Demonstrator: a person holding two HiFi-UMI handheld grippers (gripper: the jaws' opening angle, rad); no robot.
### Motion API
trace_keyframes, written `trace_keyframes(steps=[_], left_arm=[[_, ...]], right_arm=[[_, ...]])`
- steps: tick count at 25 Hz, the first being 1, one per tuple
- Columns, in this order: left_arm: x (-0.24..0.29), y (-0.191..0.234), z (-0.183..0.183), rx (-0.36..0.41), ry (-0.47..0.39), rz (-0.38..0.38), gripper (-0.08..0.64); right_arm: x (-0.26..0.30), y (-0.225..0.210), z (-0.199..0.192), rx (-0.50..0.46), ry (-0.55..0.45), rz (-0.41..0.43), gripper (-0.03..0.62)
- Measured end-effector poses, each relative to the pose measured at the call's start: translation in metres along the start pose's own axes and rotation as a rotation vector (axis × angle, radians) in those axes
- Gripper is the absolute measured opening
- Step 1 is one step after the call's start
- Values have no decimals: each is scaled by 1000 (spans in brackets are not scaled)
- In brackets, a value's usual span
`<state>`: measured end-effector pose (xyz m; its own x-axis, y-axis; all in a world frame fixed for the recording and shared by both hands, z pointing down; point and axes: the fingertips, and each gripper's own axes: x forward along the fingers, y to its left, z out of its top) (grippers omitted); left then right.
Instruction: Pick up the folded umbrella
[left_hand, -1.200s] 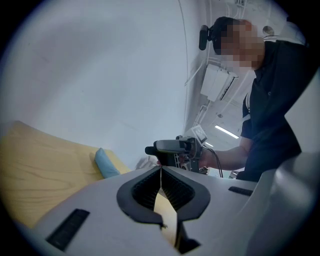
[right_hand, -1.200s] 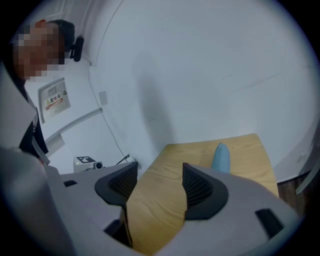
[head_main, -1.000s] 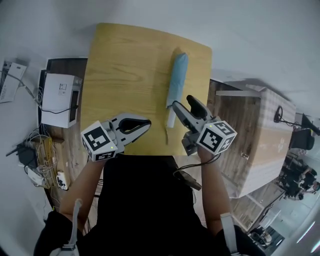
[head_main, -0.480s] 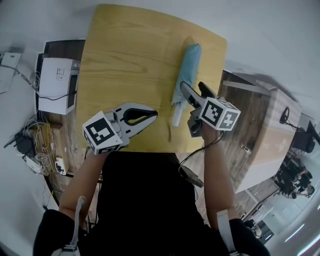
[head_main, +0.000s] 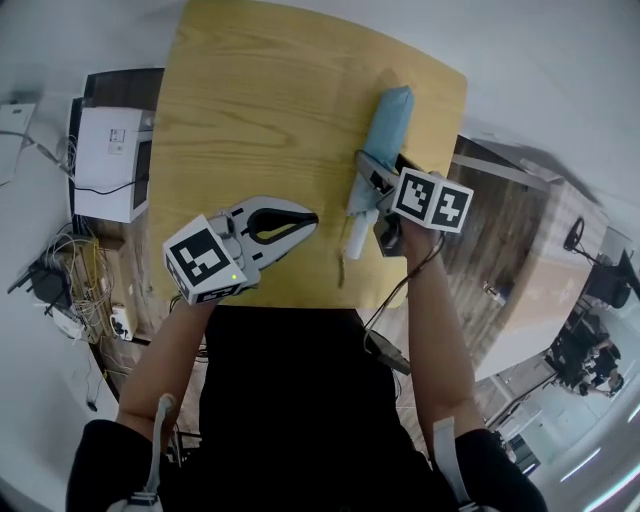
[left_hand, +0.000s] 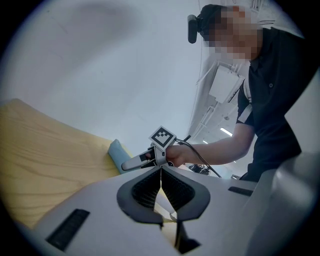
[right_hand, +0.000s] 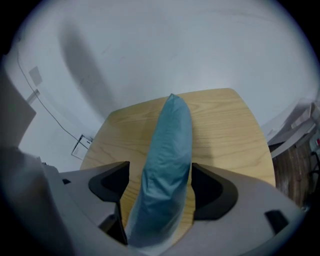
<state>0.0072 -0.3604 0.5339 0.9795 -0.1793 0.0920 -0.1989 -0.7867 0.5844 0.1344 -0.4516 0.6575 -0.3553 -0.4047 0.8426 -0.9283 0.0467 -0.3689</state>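
While the folded umbrella (right_hand: 167, 135) looks light, stiff-cored and slippery-sleeved, the right gripper's (right_hand: 160, 180) just-opened jaws straddle its body for a firm squeeze; the left gripper's (left_hand: 161, 172) jaws are together.

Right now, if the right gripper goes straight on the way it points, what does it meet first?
The folded umbrella: it lies between the jaws of the right gripper, which have just been opening and do not seem to press it. Under it is the table.
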Motion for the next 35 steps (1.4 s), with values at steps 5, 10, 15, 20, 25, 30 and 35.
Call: trace_keyframes(steps=[5, 10, 15, 20, 25, 30, 35], left_arm=[[-6, 5, 2, -13, -14, 13, 15], [-7, 8, -5, -11, -6, 20, 15], [-7, 5, -5, -13, -18, 8, 15], [-8, 3, -4, -6, -24, 8, 15], [-21, -3, 6, 17, -47, 21, 15], [-44, -4, 7, 31, -77, 55, 15], [-58, -16, 29, 69, -117, 72, 15]], right_arm=[[12, -8, -2, -102, 50, -61, 357], [21, -13, -10, -179, 104, -109, 357], [22, -14, -9, -214, 114, -128, 357], [22, -18, -9, -195, 115, -113, 356], [8, -17, -4, -144, 40, -94, 321], [-19, 12, 9, -137, -85, -16, 308], [-72, 69, 25, -196, -242, 137, 308]])
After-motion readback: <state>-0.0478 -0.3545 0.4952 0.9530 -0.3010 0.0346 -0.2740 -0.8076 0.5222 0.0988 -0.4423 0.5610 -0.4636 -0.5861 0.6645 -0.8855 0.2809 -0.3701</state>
